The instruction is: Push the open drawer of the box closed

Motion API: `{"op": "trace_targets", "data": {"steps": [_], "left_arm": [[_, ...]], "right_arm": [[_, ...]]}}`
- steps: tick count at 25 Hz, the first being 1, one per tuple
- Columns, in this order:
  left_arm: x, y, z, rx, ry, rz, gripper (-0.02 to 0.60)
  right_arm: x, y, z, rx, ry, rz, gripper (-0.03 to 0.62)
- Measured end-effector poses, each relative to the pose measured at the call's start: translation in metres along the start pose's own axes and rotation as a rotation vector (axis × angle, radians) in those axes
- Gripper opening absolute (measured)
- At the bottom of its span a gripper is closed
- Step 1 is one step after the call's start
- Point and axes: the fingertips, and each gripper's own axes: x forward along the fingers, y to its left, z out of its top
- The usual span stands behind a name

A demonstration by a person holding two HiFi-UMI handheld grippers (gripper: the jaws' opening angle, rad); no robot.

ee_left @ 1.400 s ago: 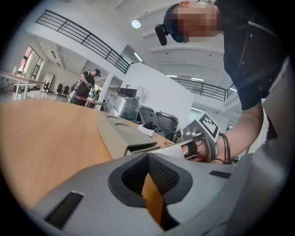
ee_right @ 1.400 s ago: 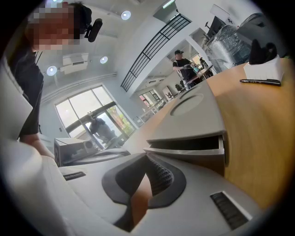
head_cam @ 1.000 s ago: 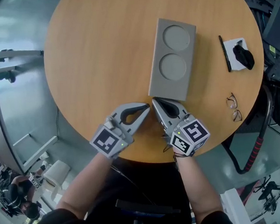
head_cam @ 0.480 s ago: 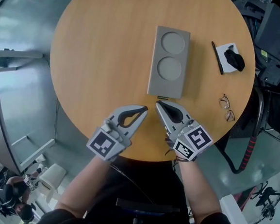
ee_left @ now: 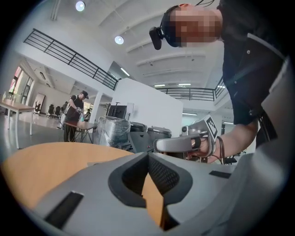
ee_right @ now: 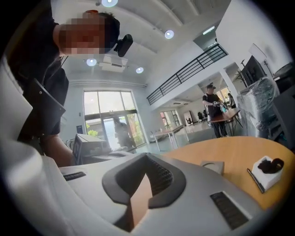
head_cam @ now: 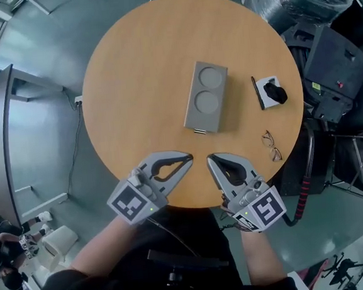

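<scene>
Box (head_cam: 206,105), grey with two round recesses on top, lying near the middle of the worktop (head_cam: 132,82), short near end turned toward both tools and well apart from them. Left tool (head_cam: 189,159) and right tool (head_cam: 210,160) side by side over the worktop's near edge, tips pointing toward the box. Both pressed together at the tips, pinching nothing. Glasses (head_cam: 270,146) off to the box's right.

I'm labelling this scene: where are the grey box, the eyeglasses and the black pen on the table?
Grey rectangular box with two round recesses (head_cam: 207,89): head view, top face between the recesses.
Thin wire-framed eyeglasses (head_cam: 267,140): head view, the farther lens.
Slim black pen (head_cam: 257,93): head view, middle of its shaft.
</scene>
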Motion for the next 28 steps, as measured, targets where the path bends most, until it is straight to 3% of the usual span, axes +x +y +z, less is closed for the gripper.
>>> {"op": "trace_targets", "data": {"steps": [8, 17, 28], "left_arm": [[-0.03, -0.062, 0.069, 0.041, -0.017, -0.01, 0.032], [-0.05, -0.114, 0.111, 0.097, -0.048, -0.028, 0.032], [-0.063, -0.159, 0.149, 0.144, -0.08, -0.048, 0.032]], "right_arm": [[-0.053, 0.068, 0.062, -0.077, -0.02, 0.052, 0.012], [-0.089, 0.122, 0.095, -0.153, -0.004, 0.1, 0.012], [-0.121, 0.144, 0.142, -0.197, -0.058, 0.101, 0.012]]}}
